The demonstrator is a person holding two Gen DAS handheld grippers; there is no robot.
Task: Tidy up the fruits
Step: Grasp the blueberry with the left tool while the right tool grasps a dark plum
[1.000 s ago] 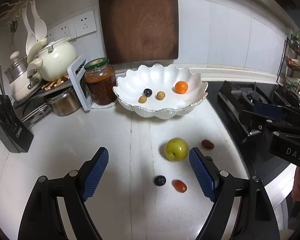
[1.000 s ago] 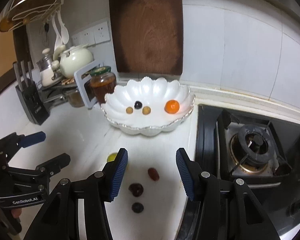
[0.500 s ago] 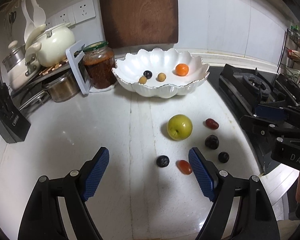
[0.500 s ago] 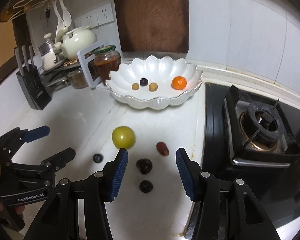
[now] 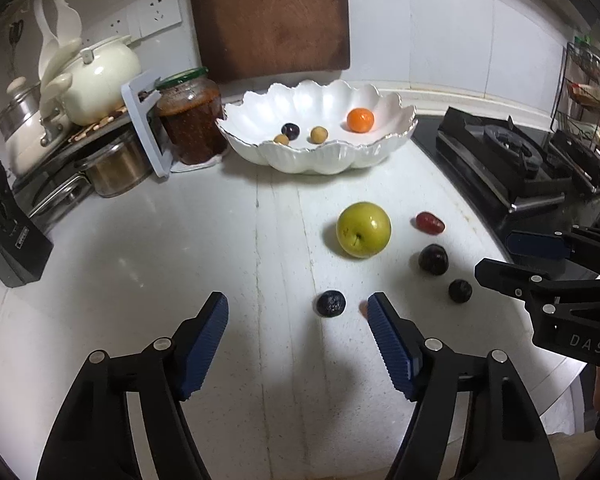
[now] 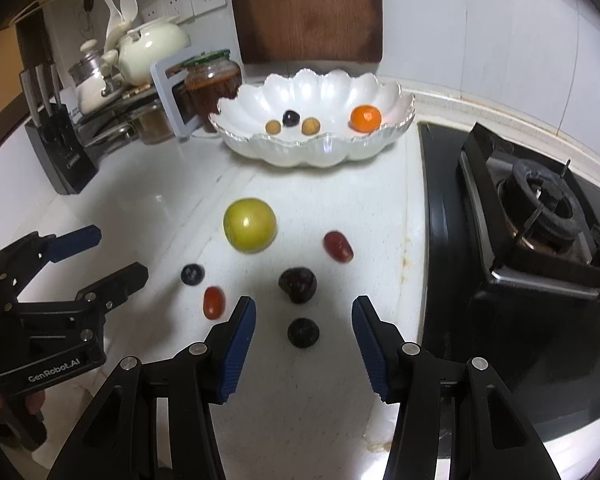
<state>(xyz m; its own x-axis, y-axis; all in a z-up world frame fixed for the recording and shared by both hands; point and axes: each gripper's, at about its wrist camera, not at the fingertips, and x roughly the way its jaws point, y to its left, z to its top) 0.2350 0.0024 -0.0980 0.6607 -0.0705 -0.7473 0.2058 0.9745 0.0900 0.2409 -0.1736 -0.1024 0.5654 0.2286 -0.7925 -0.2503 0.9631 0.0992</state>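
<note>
Hovering over loose fruit on the surface (image 5: 180, 240), the left gripper (image 5: 296, 312) had just been narrowing its empty jaws beside the blueberry (image 5: 330, 303). The right gripper (image 6: 304, 316) stood part-open, empty, around a dark berry (image 6: 303, 332); a glancing pad could probably roll round fruit toward the stove (image 6: 540, 220), away from the bowl (image 6: 320, 152)

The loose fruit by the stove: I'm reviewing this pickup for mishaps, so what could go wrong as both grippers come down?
1. The left gripper, jaws just narrowing with nothing between them, has the red grape tomato beside its right finger; it may get nudged and roll.
2. The right gripper brackets a dark berry with a dark plum near; closing may bump the plum.
3. The grippers sit close and could collide.
</note>
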